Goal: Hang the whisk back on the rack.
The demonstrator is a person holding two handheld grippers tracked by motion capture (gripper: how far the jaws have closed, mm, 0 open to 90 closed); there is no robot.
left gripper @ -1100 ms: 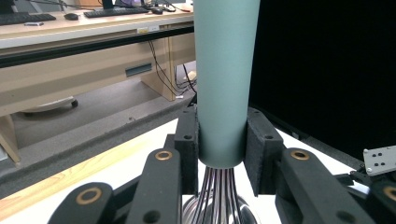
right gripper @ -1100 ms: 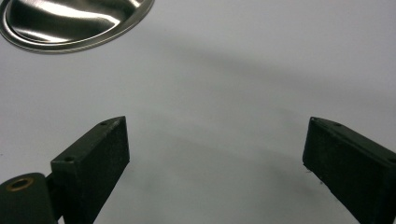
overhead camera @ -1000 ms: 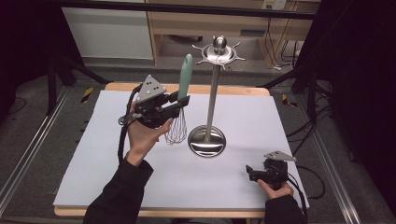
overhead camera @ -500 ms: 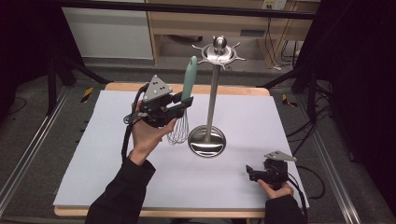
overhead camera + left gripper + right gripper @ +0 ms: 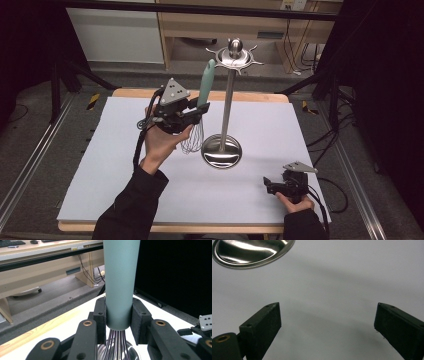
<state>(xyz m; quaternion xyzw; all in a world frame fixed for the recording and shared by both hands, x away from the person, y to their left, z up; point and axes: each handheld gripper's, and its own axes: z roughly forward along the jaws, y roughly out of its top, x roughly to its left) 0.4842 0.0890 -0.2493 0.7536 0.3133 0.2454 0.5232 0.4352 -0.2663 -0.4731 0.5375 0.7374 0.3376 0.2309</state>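
A whisk with a teal handle (image 5: pixel 205 82) and wire loops (image 5: pixel 192 139) is held upright above the table, just left of a steel utensil stand (image 5: pixel 229 95). My left gripper (image 5: pixel 197 114) is shut on the handle's lower end (image 5: pixel 120 290), both pads pressed against it, wires (image 5: pixel 117 345) hanging below. The stand has a round base (image 5: pixel 221 151) and a hooked crown (image 5: pixel 233 54) on top. My right gripper (image 5: pixel 269 184) rests low near the table's front right, jaws wide open over the bare white surface (image 5: pixel 329 300), with the stand's base (image 5: pixel 249 252) ahead.
A white sheet (image 5: pixel 100 165) covers the wooden table. Behind it stands a wooden shelf unit (image 5: pixel 220 30) with cables on the floor. Black frame legs (image 5: pixel 330 85) and dark curtains flank both sides. Floor rails (image 5: pixel 30 165) run along the left.
My left gripper has carried the whisk up and to the right, closer to the stand's pole. The right gripper has stayed where it was.
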